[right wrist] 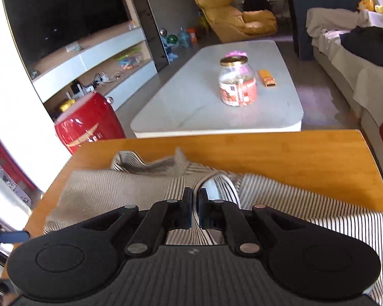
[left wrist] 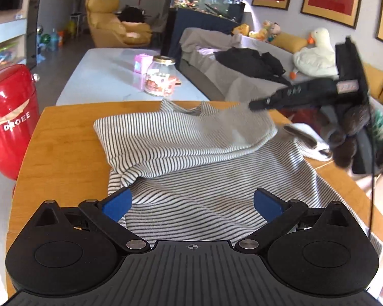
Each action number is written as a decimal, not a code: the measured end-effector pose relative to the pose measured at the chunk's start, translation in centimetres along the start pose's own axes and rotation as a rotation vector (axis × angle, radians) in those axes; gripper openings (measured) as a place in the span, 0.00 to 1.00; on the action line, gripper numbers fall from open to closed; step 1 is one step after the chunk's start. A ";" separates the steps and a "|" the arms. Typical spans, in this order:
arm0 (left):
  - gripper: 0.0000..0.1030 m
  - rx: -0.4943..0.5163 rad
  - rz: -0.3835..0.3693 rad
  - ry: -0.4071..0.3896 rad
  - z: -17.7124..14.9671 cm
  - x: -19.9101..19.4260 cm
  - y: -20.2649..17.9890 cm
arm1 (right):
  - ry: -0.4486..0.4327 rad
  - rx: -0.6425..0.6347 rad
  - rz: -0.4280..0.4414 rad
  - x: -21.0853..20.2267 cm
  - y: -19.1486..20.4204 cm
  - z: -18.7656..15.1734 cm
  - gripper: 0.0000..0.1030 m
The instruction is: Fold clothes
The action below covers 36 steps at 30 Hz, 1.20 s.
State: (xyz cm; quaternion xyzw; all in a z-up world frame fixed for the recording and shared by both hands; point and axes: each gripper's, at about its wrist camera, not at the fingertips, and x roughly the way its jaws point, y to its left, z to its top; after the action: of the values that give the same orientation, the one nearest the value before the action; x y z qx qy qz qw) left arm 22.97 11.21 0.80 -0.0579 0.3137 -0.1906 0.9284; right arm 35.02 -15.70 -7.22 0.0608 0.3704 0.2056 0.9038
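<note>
A black-and-white striped shirt (left wrist: 191, 158) lies on the wooden table (left wrist: 63, 140), its right side folded over toward the left. My left gripper (left wrist: 192, 205) hovers open over the shirt's near part, blue fingers wide apart with nothing between them. In the left wrist view my right gripper (left wrist: 255, 105) comes in from the right, held in a gloved hand, at the folded layer's far edge. In the right wrist view my right gripper (right wrist: 195, 207) is shut on a pinched fold of the striped shirt (right wrist: 306, 216), which is lifted and blurred.
A red barrel-shaped bin (left wrist: 7, 119) stands left of the table. Beyond the table's far edge is a white coffee table (right wrist: 217, 107) bearing a glass jar (right wrist: 238, 84). A sofa (left wrist: 229, 61) with dark clothes and a plush duck lies to the right.
</note>
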 end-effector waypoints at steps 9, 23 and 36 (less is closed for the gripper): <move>1.00 -0.039 -0.019 -0.078 2.4 4.0 -0.1 | -0.018 -0.044 -0.094 -1.3 0.3 -2.6 0.30; 1.00 -0.092 -0.013 -0.036 -0.1 6.6 1.6 | -0.120 -0.364 -0.376 -8.5 -0.3 -7.7 0.64; 1.00 -0.161 -0.043 -0.075 -0.7 4.7 2.2 | -0.443 -0.200 -0.417 -15.8 0.1 3.3 0.10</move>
State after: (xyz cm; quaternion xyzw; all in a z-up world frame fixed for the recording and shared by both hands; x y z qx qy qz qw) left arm 26.68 11.41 -2.90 -0.1461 0.2918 -0.1824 0.9275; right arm 27.14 -22.01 5.33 -0.0623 0.1469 0.0328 0.9866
